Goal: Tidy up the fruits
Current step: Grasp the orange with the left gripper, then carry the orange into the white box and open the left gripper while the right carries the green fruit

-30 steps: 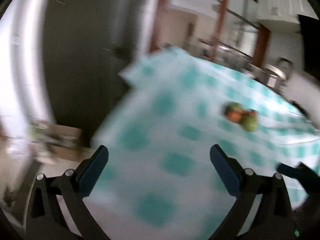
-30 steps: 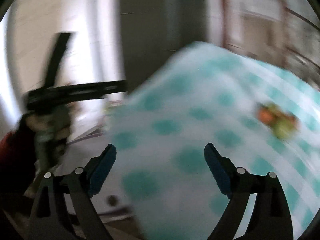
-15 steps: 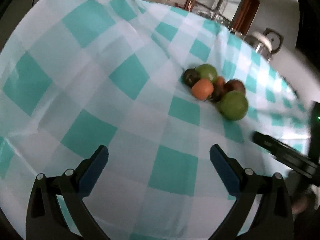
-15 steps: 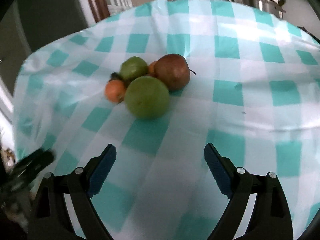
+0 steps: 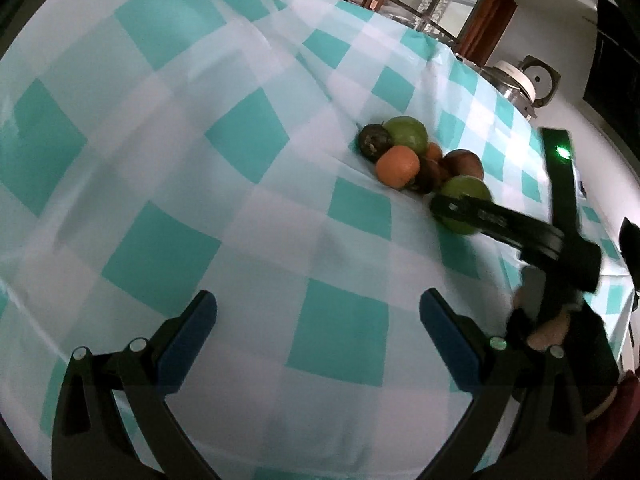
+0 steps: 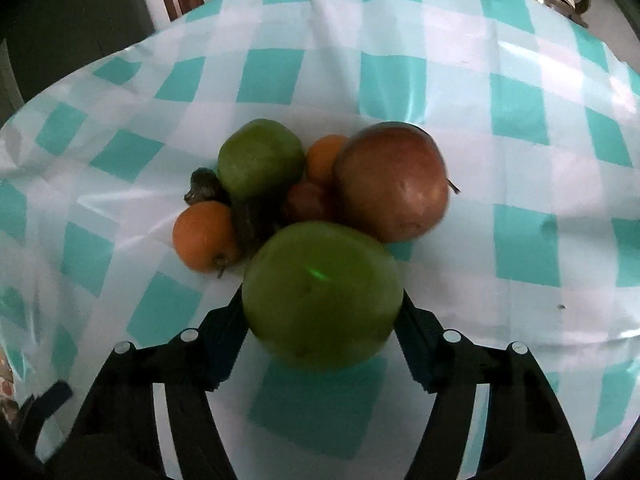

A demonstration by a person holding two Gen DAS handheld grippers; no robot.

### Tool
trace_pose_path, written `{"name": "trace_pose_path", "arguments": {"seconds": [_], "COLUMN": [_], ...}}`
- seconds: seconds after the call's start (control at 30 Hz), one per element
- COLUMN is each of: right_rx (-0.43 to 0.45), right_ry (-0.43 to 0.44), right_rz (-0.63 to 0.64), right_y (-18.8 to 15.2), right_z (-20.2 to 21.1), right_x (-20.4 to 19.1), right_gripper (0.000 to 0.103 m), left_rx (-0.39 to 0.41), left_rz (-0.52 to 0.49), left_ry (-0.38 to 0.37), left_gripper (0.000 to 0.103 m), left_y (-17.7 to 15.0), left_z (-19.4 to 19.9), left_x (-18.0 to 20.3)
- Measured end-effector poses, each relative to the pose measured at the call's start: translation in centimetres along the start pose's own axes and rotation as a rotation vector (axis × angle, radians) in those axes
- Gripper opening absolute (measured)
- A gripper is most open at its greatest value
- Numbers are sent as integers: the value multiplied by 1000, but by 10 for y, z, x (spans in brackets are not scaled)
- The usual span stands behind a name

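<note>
Fruits are piled in a tight cluster on the teal-and-white checked tablecloth [image 6: 400, 72]: a large green apple [image 6: 322, 296] nearest, a reddish-brown fruit [image 6: 394, 180] touching behind it, a second green fruit [image 6: 260, 158], two orange fruits [image 6: 202, 236], and small dark ones between, too blurred to name. The right gripper [image 6: 322, 320] has its fingers on either side of the large green apple, apparently gripping it. The left gripper [image 5: 318, 316] hovers with jaws wide apart over bare cloth, well apart from the pile.
</note>
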State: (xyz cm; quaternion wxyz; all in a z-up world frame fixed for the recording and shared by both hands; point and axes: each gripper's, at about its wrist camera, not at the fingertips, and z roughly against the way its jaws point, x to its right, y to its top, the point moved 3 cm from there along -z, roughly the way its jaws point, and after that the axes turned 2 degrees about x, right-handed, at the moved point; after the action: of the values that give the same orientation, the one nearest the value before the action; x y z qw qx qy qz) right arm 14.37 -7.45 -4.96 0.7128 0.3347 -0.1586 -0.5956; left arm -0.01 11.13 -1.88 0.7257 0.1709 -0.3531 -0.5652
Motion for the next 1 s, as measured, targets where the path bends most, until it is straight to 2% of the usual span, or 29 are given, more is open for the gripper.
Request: {"name": "trace_pose_path", "arguments": {"seconds": [0.1, 0.3, 0.47, 0.5, 0.57, 0.63, 0.67, 0.8, 0.83, 1.0], "right_rx": [41, 40, 69, 71, 74, 83, 89, 84, 84, 90], "right_ry": [65, 94, 133, 138, 134, 119, 111, 104, 104, 118], "right_rz": [-45, -125, -196, -190, -163, -118, -97, -65, -71, -81], "right_y": [-20, -70, -86, -86, -88, -90, -91, -90, -90, -89], "right_z": [32, 87, 103, 102, 102, 104, 105, 103, 102, 104], "right_x": [19, 73, 93, 91, 85, 77, 74, 67, 68, 70], "right_gripper": [66, 66, 67, 67, 67, 67, 67, 67, 67, 67], "left_rx": [0, -3, 60, 56, 22, -44, -78, -82, -83, -82], "left_rz": [6, -8, -121, -153, -233, -305, -324, -325, -335, -360], "left_ry": [13, 51, 134, 146, 173, 173, 177, 173, 167, 144], "left_gripper": [102, 102, 101, 98, 83, 56, 52, 45, 39, 37], "left_y": [0, 6, 38, 43, 54, 63, 67, 82, 84, 78], "left_z": [1, -3, -34, -43, -68, -95, -109, -128, -131, -122], "left_x": [-1, 8, 54, 63, 80, 93, 97, 104, 106, 106]}}
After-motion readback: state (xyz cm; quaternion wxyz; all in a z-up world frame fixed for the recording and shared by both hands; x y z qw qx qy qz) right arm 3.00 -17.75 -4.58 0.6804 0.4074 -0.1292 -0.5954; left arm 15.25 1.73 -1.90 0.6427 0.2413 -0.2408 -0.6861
